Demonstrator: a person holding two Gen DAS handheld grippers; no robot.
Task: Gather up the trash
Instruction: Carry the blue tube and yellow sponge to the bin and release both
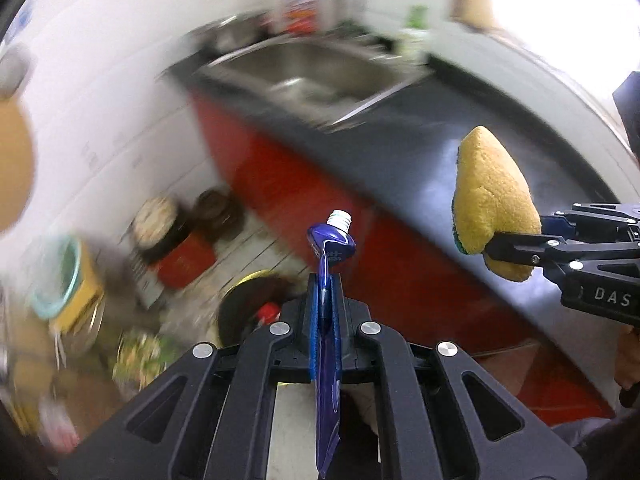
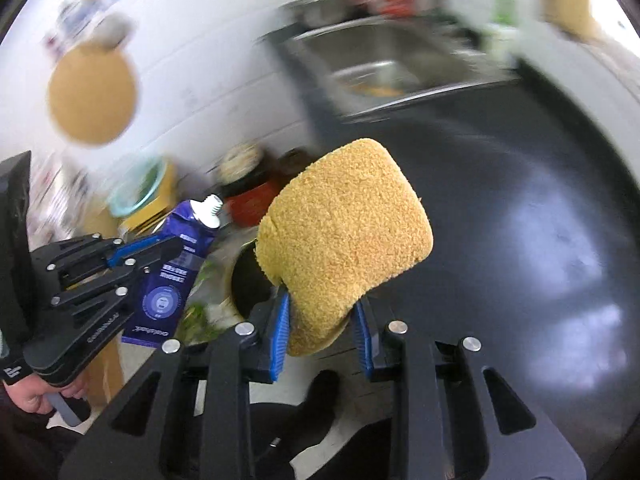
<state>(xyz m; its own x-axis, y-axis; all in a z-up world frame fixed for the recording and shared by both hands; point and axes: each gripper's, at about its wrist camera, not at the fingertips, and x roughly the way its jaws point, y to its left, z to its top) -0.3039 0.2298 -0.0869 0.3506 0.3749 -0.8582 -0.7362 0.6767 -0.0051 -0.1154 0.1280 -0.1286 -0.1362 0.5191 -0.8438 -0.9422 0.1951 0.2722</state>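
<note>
Left wrist view: your left gripper (image 1: 325, 280) is clamped on a flattened blue toothpaste tube with a white threaded neck (image 1: 330, 248). The tube stands edge-on between the blue pads; its uncapped neck sticks out past the fingertips and its crimped tail hangs back toward the camera. To the right, your right gripper (image 1: 490, 250) holds a yellow sponge with a thin green scouring layer (image 1: 492, 200), which sits over the black countertop (image 1: 400, 152). Beyond are a blurred stainless steel sink (image 1: 316, 76) and a red cabinet front (image 1: 300, 184). A dark round bin opening (image 1: 248, 304) lies below and left of the fingertips, among blurred clutter on the floor.

Right wrist view: your right gripper (image 2: 322, 308) pinches the lower edge of the yellow sponge (image 2: 344, 216) between its blue pads (image 2: 282, 320); most of the sponge bulges out beyond the fingertips. Your left gripper (image 2: 176, 246), at left, grips the blue tube (image 2: 172, 276) across its middle. The bin opening (image 2: 252, 284) shows between the two grippers, below the sponge. A hand (image 2: 34, 398) holds the left gripper's handle.
</note>
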